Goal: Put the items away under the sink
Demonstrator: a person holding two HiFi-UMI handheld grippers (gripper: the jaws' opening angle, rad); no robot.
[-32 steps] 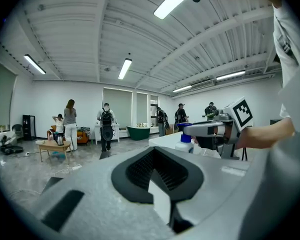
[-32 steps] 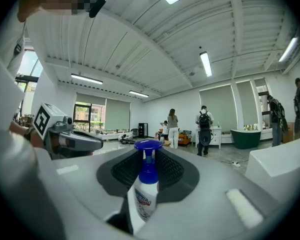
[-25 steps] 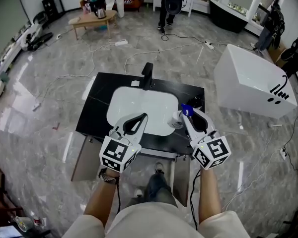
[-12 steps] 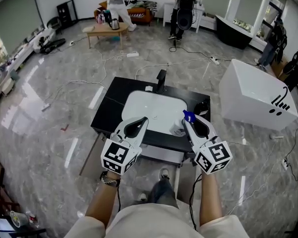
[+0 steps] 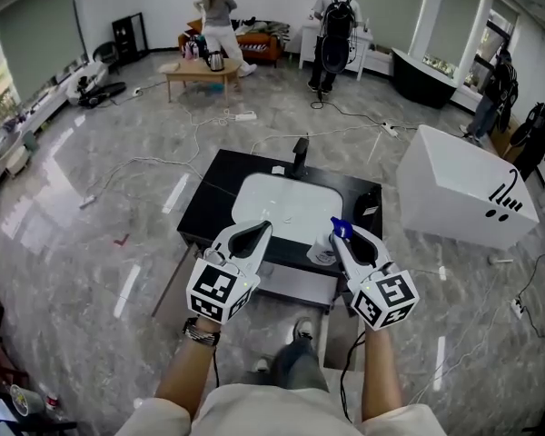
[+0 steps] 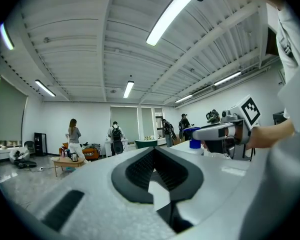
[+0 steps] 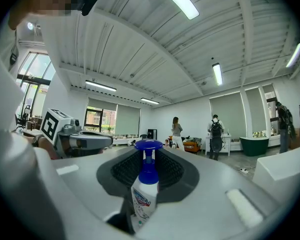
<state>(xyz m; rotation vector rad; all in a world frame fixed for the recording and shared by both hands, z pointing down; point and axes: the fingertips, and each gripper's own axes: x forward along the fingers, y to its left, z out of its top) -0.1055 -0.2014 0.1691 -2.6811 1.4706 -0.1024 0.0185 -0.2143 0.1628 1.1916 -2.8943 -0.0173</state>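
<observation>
Bottle (image 7: 142,199) was counted singly, white plastic with blue rounded cap, clamped in the right gripper (image 5: 348,237); the left gripper (image 5: 257,232) was closed, empty.

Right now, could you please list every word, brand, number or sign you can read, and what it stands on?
Spray bottle label: a blue brand logo, too blurred to read.
White box: black drawn marks, a curved line and dots, no letters.
Nothing else in view can be read.
</observation>
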